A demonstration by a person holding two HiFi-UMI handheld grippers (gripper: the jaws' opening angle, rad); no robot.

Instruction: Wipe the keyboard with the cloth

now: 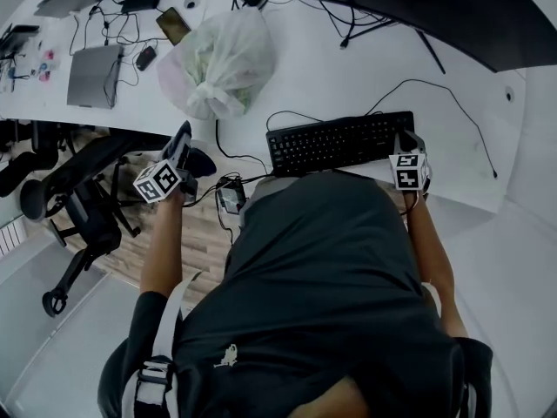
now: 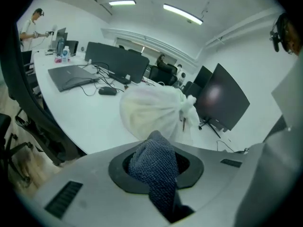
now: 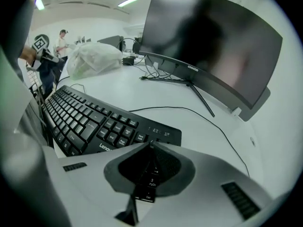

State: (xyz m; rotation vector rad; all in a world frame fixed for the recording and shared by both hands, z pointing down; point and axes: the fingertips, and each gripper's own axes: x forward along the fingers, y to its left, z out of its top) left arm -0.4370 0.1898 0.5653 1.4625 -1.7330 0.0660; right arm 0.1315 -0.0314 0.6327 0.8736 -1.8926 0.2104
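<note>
- Two grippers, both mine: my left gripper point(image 1: 181, 142) is clenched on the blue-grey cloth point(image 2: 154, 169), which bunches up between its jaws.
- It hangs off the edge of the desk point(image 1: 348, 68), at 9 o'clock from the keyboard point(image 1: 335, 144) and apart from it.
- A tied white bag point(image 1: 222, 64) lies at 1 o'clock from it.
- My right gripper point(image 1: 406, 142) has its jaws pressed together, empty, over the number keys at the keyboard's 3 o'clock end.

The left gripper point(image 2: 157, 173) has its jaws closed on a blue-grey knitted cloth point(image 2: 152, 161), which bunches up between them. Just beyond sits a tied white plastic bag point(image 2: 154, 110) on the white table point(image 2: 92, 115), with a closed laptop point(image 2: 71, 77) and mouse point(image 2: 108, 91) far left and a dark monitor point(image 2: 225, 100) to the right.
</note>
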